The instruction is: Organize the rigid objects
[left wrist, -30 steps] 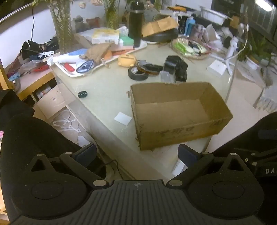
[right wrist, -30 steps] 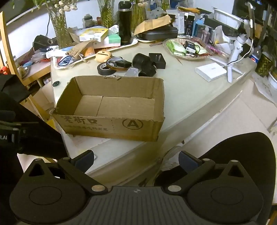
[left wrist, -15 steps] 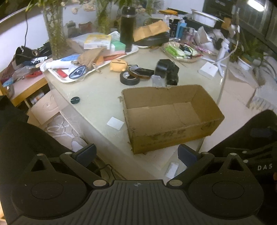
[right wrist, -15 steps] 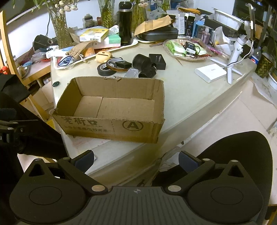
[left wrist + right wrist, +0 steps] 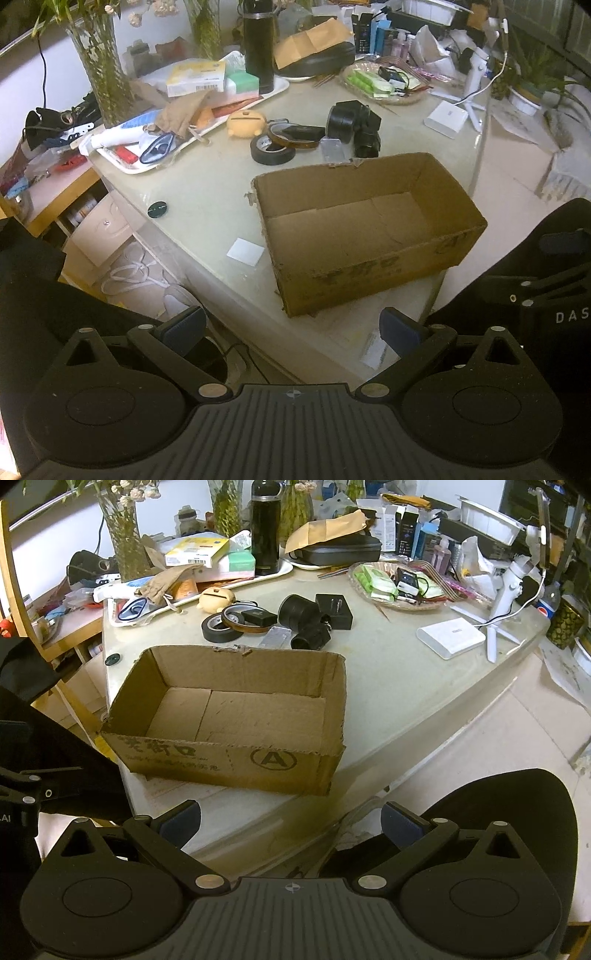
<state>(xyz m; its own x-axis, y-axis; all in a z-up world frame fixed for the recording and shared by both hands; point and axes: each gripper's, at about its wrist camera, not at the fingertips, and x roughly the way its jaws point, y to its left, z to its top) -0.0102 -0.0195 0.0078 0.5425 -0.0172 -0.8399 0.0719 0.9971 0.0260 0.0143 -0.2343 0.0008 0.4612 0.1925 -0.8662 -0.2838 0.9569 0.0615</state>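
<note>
Jaws of both the left gripper [image 5: 291, 328] and right gripper [image 5: 290, 819] spread wide and empty, cardboard box [image 5: 236, 716] empty on the bench [image 5: 399, 686], black tape roll [image 5: 218, 627] behind it.

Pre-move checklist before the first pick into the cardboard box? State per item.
1. Left gripper open, nothing held: ok.
2. Right gripper open, nothing held: ok.
3. Cardboard box upright, open top, no items visible inside: ok.
4. Pick targets in sight behind the box: black tape roll, silver flat piece, black cylinder: ok.
5. Targets free to lift singly: not ok for the tape rolls, since the amber tape roll overlaps the black one; the black cylinder sits against other black parts.
6. Both grippers short of the table, box lies between them and the targets: reach over the box cannot tell.
</note>
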